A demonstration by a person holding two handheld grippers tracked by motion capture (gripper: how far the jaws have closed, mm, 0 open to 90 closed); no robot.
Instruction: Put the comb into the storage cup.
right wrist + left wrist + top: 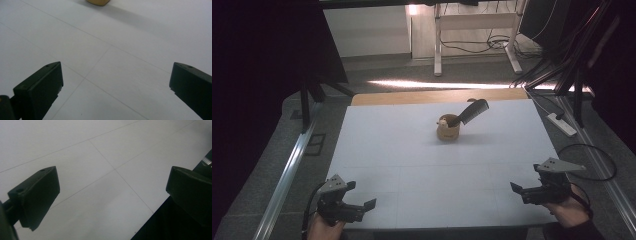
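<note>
Right now both tools sit idle at the near edge of the tabletop [412, 150]. The left hand-held gripper [362, 206] has its jaws spread wide with nothing between them, and in the left gripper view only bare pale surface lies between the two black pads, with the dark drop of the tabletop's near edge just beside the right-hand pad. The right hand-held gripper [523, 192] is likewise wide open and empty, low over the near right corner and pointing inward.

The thing nearest to reach is the small tan wooden cup [448, 129], standing upright toward the far middle of the tabletop, well apart from both tools. A black plastic comb [472, 112] leans out of it, tilted up and to the right, its teeth end past the rim. A sliver of the cup's base shows at the top of the right gripper view [98, 2], so that tool is already roughly aimed at it.

I would judge the right tool the better one to advance, low and straight, meeting the comb across its flat sides above the rim; the left could steady the cup, which looks light and may tip.

Room is generous: open surface lies all around the cup. The far edge sits not far behind it, so a push forward is the risk.
</note>
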